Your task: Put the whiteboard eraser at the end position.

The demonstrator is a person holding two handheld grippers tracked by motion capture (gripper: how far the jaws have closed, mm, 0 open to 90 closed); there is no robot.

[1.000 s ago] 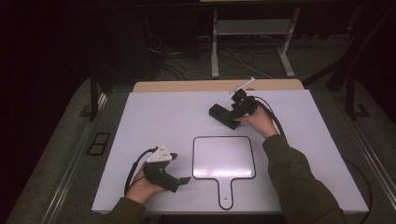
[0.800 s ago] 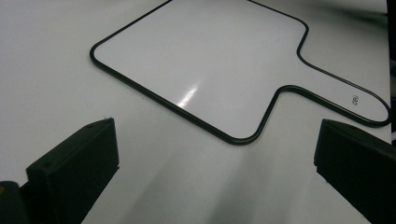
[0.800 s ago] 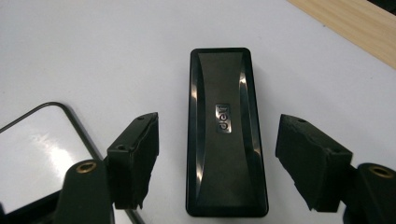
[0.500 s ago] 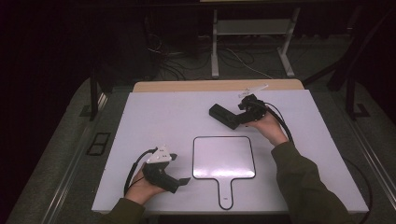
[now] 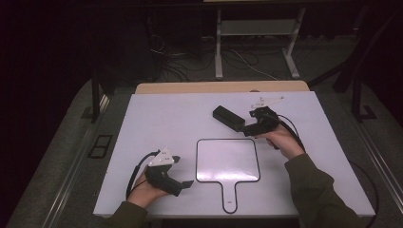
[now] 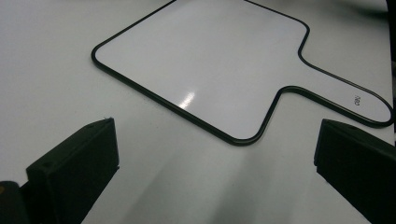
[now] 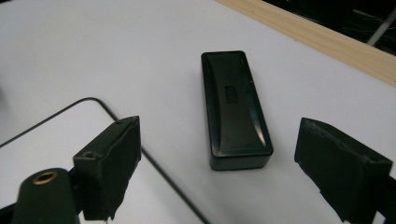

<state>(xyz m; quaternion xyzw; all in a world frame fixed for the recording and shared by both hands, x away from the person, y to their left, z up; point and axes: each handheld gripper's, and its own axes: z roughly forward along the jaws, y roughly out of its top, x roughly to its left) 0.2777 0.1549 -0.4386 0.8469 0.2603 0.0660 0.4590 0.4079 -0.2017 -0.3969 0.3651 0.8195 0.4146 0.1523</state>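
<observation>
Right gripper [image 7: 217, 172] fingers opening, eraser [image 7: 235, 108] free

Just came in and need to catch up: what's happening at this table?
A person works at a white table with a gripper in each hand. The right gripper has just been opening; the black eraser block lies free on the table ahead of its jaws. The left gripper rests open near the white paddle-shaped board, touching nothing.
</observation>
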